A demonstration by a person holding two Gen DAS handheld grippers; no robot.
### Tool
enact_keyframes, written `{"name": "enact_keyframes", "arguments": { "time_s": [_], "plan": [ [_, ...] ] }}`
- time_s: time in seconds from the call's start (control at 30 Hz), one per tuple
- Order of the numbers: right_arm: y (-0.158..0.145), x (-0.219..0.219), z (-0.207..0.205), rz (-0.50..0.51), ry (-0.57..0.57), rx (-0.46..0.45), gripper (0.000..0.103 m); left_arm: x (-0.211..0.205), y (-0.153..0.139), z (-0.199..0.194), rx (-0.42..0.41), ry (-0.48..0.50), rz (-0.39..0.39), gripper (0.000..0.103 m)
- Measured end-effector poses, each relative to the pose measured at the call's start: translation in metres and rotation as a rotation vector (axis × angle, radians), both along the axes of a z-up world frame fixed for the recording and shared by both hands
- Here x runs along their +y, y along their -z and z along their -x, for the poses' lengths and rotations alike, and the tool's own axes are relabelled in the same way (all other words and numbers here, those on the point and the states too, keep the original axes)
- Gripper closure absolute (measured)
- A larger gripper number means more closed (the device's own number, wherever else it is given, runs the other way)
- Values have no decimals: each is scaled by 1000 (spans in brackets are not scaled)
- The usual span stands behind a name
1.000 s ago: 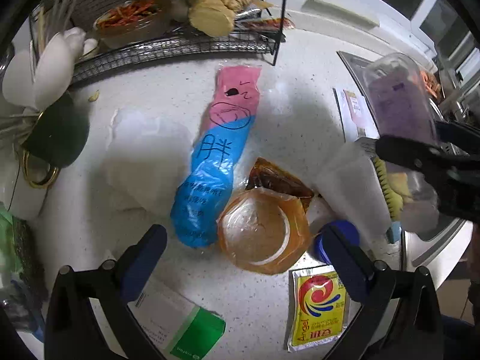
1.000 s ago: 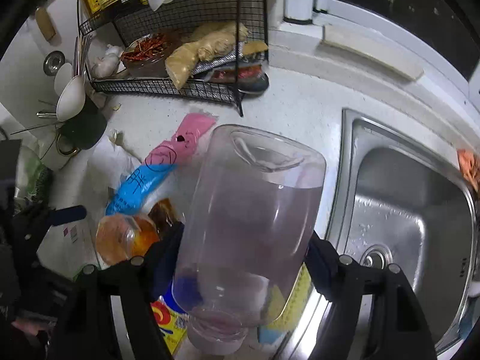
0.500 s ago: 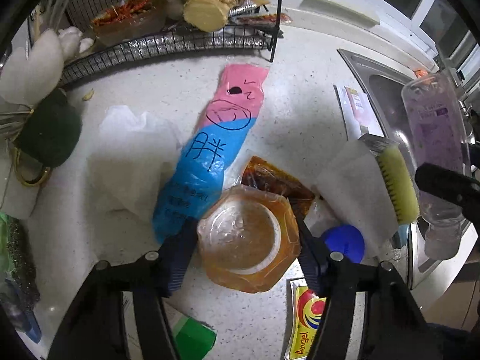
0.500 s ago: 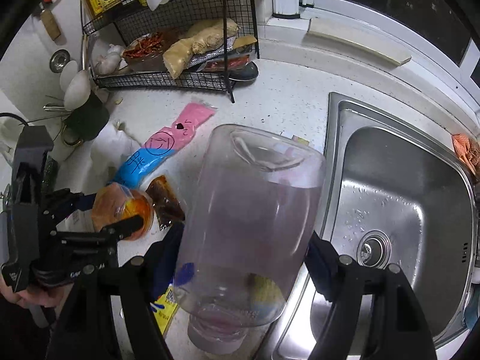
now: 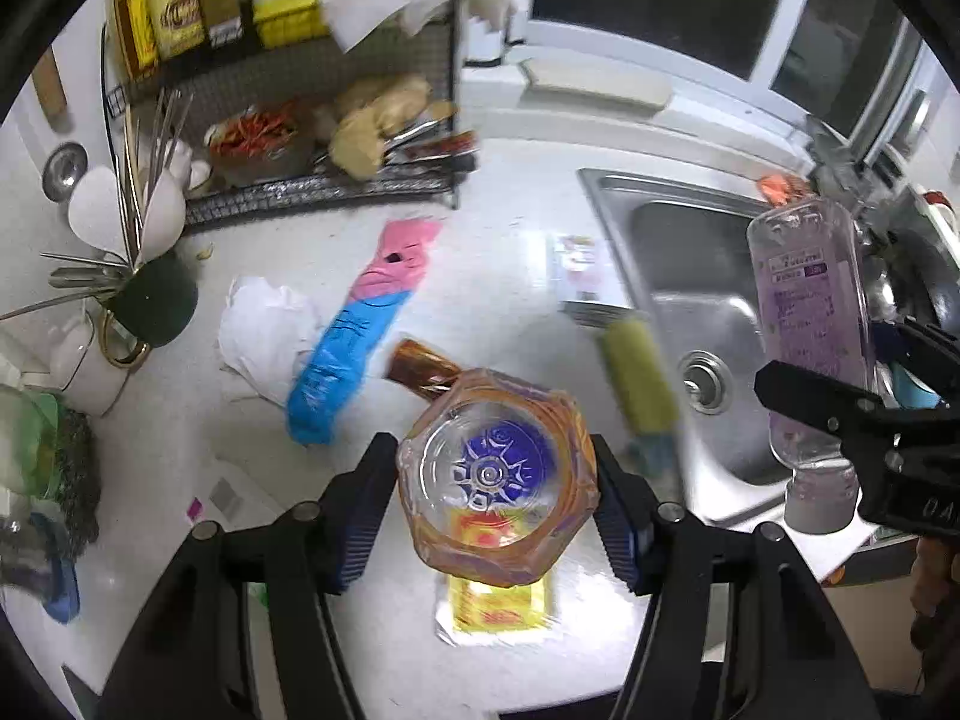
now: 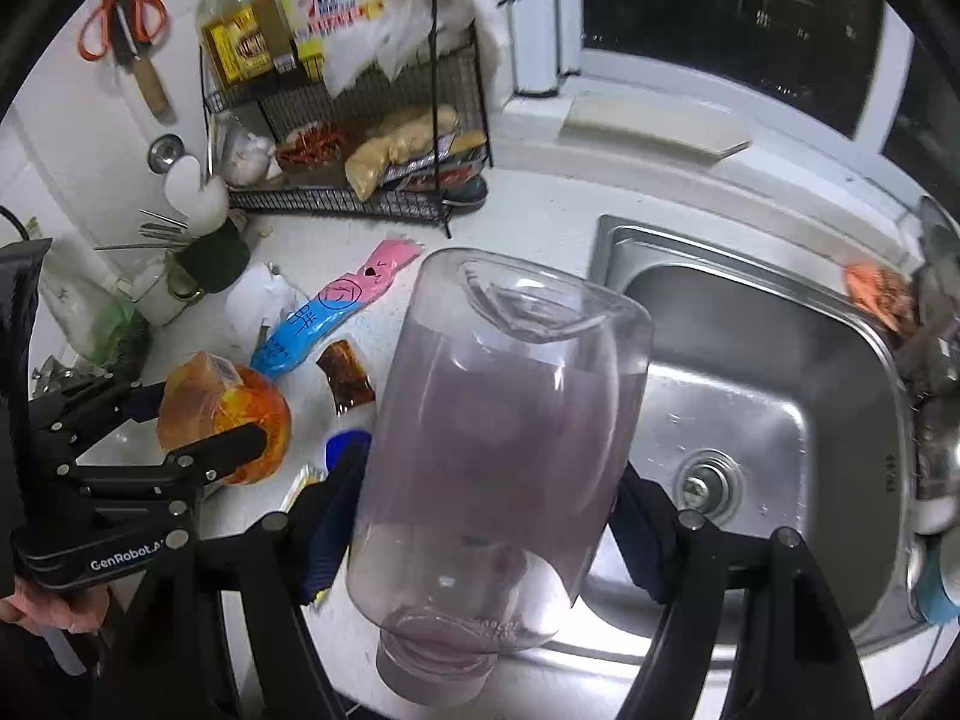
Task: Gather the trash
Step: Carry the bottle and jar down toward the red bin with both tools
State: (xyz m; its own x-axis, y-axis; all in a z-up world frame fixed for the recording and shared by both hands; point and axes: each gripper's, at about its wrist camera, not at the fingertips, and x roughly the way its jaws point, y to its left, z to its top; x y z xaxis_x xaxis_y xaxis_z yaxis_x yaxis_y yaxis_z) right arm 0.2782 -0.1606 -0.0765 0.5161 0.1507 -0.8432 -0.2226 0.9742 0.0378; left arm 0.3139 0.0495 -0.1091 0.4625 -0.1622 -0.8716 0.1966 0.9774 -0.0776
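My left gripper (image 5: 492, 450) is shut on a clear orange-tinted plastic bottle (image 5: 498, 534), held bottom-up above the white counter (image 5: 510, 276). My right gripper (image 6: 489, 468) is shut on a clear purple-tinted bottle (image 6: 510, 396), cap end toward the camera, over the counter's edge beside the sink (image 6: 750, 396). On the counter lie a pink and blue wrapper (image 5: 360, 330), a crumpled white tissue (image 5: 264, 330), a brown sachet (image 5: 420, 366), a yellow sachet (image 5: 498, 606) and a blue cap (image 6: 345, 441).
A wire rack (image 5: 312, 192) with food and bottles stands at the back of the counter. A dark green utensil holder (image 5: 156, 300) stands at the left. A yellow scrub brush (image 5: 639, 384) lies by the sink's rim. A person's hand (image 6: 42, 606) holds the left gripper.
The left gripper closed on the orange bottle and lifted it off the counter. The right gripper rose with the purple bottle still held. Both views now take in more of the kitchen.
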Motion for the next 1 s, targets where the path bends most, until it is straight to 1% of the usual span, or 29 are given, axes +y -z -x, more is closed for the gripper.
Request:
{"name": "enact_keyframes", "arguments": {
  "time_s": [0.1,0.2,0.27,0.43,0.57,0.67,0.77,0.83,1.0],
  "plan": [
    [-10,-15,28,-4,4,-25,30,-27,-18,29,-47,6,-6,43],
    [-18,-30,62,-6,11,-59,30,-53,-29,58,-79,15,-16,43],
    [-23,-42,86,-16,17,-84,30,-73,-38,87,-106,25,-11,43],
    [-33,-87,153,-26,25,-116,30,-116,-48,150,-128,15,-16,43],
    [-40,-111,195,-24,23,-141,30,-149,-55,206,-141,27,-33,43],
    [-43,-129,227,-26,32,-153,30,-169,-59,238,-146,37,-50,43],
    [-42,-143,251,-37,57,-149,30,-180,-64,259,-135,47,-25,43],
    [-42,-150,266,-45,75,-146,30,-188,-66,273,-124,57,-29,43],
    [-37,-161,286,-58,122,-131,30,-201,-62,289,-96,109,-37,43]
  ]
}}
